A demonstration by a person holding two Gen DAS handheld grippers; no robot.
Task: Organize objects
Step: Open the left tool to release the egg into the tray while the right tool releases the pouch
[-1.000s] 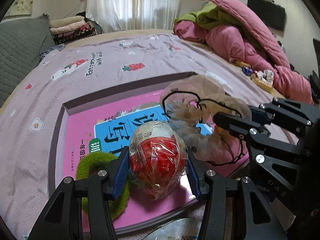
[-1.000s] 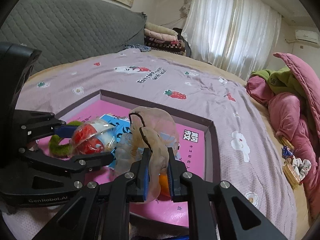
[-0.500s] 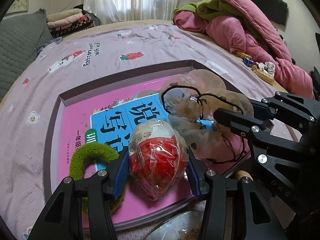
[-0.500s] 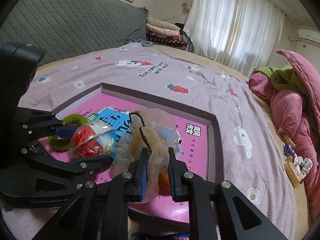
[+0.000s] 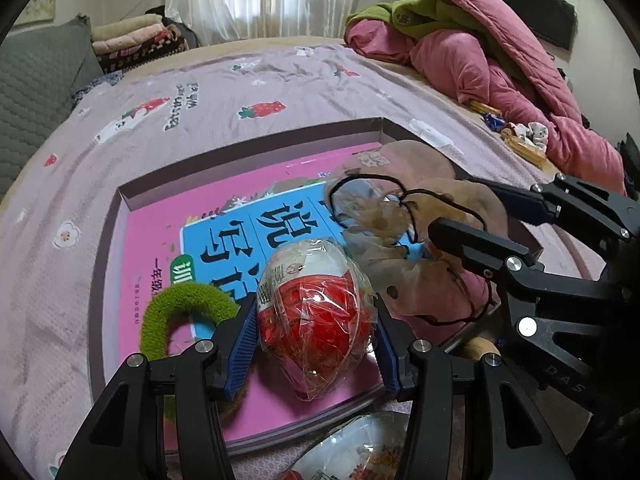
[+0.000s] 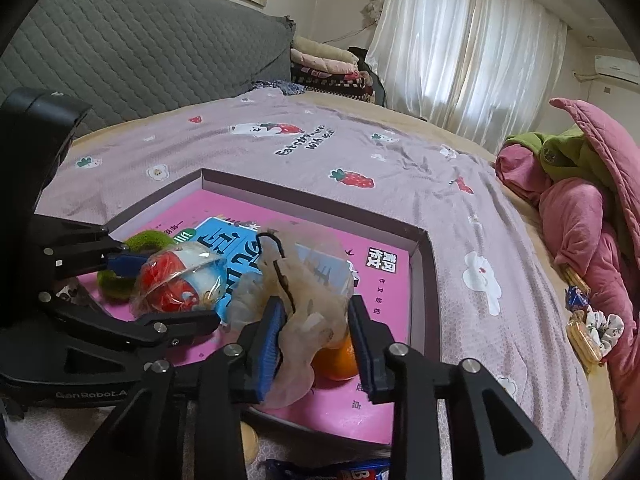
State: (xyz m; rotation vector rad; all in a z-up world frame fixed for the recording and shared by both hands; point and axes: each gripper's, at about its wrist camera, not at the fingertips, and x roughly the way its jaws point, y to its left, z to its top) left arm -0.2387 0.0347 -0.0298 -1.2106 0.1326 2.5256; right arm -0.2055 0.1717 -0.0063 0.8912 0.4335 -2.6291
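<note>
Risk is that the sheer hair tie (image 6: pixel 304 300), loose between the spread right gripper (image 6: pixel 316 336), snags above the tray (image 6: pixel 420 280), while the left gripper (image 5: pixel 314 344) pinches the wrapped egg (image 5: pixel 316 312).

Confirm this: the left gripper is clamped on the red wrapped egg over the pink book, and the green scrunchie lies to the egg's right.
One detail is wrong. In the left wrist view the green scrunchie lies to the left of the red wrapped egg, not its right. The left gripper does clamp it over the pink book.

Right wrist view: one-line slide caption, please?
Right gripper open around a sheer scrunchie over the pink book in the box.
</note>
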